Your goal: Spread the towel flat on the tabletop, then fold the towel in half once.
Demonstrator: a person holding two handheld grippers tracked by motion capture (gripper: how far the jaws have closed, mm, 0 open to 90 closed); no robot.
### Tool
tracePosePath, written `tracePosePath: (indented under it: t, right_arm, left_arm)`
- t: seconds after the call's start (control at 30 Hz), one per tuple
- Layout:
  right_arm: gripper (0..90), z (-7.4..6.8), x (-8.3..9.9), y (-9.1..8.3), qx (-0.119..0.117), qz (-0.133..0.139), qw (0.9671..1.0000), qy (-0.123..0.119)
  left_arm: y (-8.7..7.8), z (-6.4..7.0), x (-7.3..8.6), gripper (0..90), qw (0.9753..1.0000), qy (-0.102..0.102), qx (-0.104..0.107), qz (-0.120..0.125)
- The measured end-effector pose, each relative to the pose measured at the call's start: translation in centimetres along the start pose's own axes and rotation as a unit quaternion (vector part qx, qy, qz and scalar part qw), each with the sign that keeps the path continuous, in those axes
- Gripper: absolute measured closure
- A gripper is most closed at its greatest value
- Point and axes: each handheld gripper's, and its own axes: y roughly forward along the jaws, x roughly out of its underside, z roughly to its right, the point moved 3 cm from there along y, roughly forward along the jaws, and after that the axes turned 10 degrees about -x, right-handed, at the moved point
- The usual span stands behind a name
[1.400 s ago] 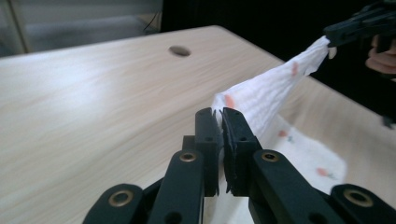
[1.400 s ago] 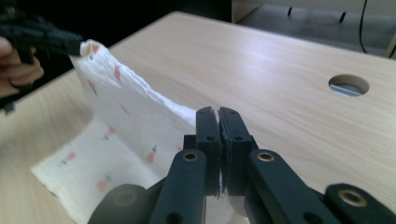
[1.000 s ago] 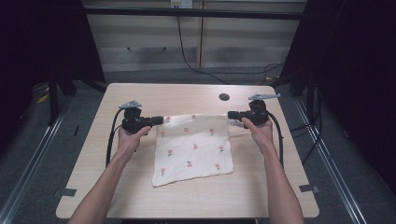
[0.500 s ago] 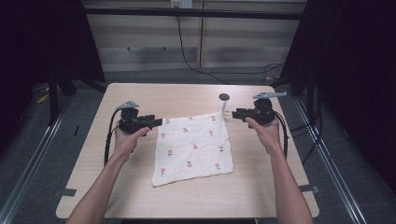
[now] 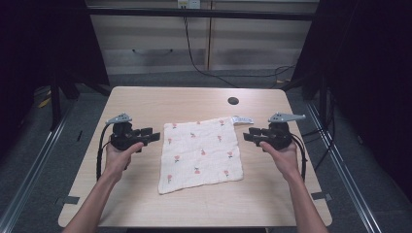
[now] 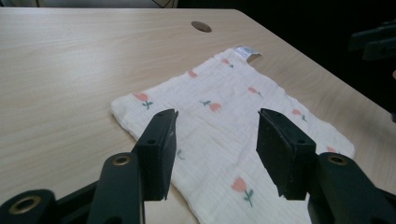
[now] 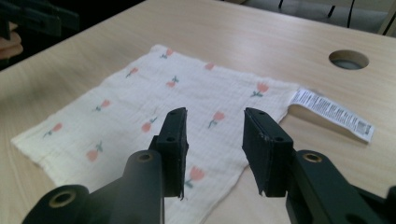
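Cream muslin cloth [image 5: 201, 154], printed with small pink tulips, is spread flat near the middle of the light wooden table [image 5: 145, 104], slightly turned so that its edges are not parallel to the table edges. A white care label [image 5: 242, 120] is seen at the far right corner of the cloth, lying on the bare wood (in the right gripper view the printing on it is too small to be read). A round cable hole [image 5: 233, 101] is found in the tabletop beyond the cloth, well apart from it.

The left gripper [image 5: 151, 137] is held just beside the left edge of the cloth, its jaws pointed toward the cloth. In the left gripper view the jaws are seen apart, with nothing between them, and the near corner of the cloth is visible behind the gap. The right gripper [image 5: 247, 136] is held just beside the right edge, close to the labelled corner, pointed inward as well. Its jaws are also seen apart and empty, above the edge of the cloth. Neither gripper is touching the cloth
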Motion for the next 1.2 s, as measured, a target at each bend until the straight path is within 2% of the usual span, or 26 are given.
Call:
tracePosePath:
  t: [0.07,0.1,0.2,0.27,0.33,0.4,0.47,0.5,0.57,0.73,0.77,0.87,1.07,1.1,1.2]
  right_arm:
    - [61.4,-0.3,0.3,0.0,0.000,-0.009,1.0000,-0.002]
    - [62.9,-0.9,0.9,0.1,0.002,-0.027,0.9995,-0.017]
    - [64.6,-1.5,1.5,0.0,-0.004,-0.034,0.9992,-0.020]
    - [65.5,-2.3,2.9,0.1,-0.007,-0.051,0.9983,-0.026]
    - [66.0,-2.5,3.6,0.2,-0.004,-0.058,0.9979,-0.028]
    - [66.6,-2.5,4.2,0.0,-0.012,-0.053,0.9983,-0.022]
    - [67.3,-2.6,4.6,-0.1,-0.013,-0.049,0.9986,-0.015]
    - [67.2,-2.6,4.9,0.0,-0.016,-0.052,0.9984,-0.015]
    - [66.2,-2.8,5.5,0.3,-0.014,-0.067,0.9975,-0.017]
    - [64.7,-3.6,6.5,1.1,-0.012,-0.097,0.9949,-0.027]
    - [64.4,-3.7,6.6,1.2,-0.016,-0.098,0.9947,-0.026]
    - [62.7,-3.7,7.2,1.7,-0.016,-0.105,0.9941,-0.024]
    - [60.5,-3.8,7.7,2.4,-0.028,-0.117,0.9924,-0.023]
    - [59.7,-3.9,8.0,2.7,-0.015,-0.137,0.9899,-0.033]
    - [59.9,-3.6,8.3,2.8,-0.015,-0.141,0.9893,-0.033]
  left_arm:
    - [-0.2,0.2,0.2,46.4,1.0000,0.005,0.004,-0.001]
    - [-0.8,0.7,0.6,46.4,0.9999,0.015,0.006,-0.004]
    - [-1.5,1.2,1.1,46.6,0.9998,0.017,0.010,-0.004]
    - [-2.3,1.8,1.8,49.8,0.9996,0.020,0.020,-0.004]
    - [-2.5,1.9,2.5,52.5,0.9993,0.029,0.013,-0.019]
    - [-2.8,1.9,3.2,55.4,0.9993,0.026,0.010,-0.027]
    - [-2.9,1.9,3.5,59.2,0.9994,0.025,0.007,-0.023]
    - [-3.3,1.9,4.1,59.7,0.9995,0.010,0.019,-0.021]
    - [-3.5,2.2,4.8,59.7,0.9994,0.017,0.016,-0.024]
    - [-3.4,3.0,6.2,61.2,0.9985,0.024,0.020,-0.044]
    - [-3.3,3.2,6.6,61.2,0.9980,0.026,0.025,-0.051]
    - [-3.1,3.8,7.4,60.5,0.9966,0.039,0.025,-0.068]
    - [-2.9,3.9,7.7,58.9,0.9963,0.041,0.019,-0.073]
    - [-2.9,3.9,7.7,57.7,0.9964,0.042,0.016,-0.072]
    - [-2.7,3.7,7.9,55.1,0.9961,0.039,0.013,-0.078]
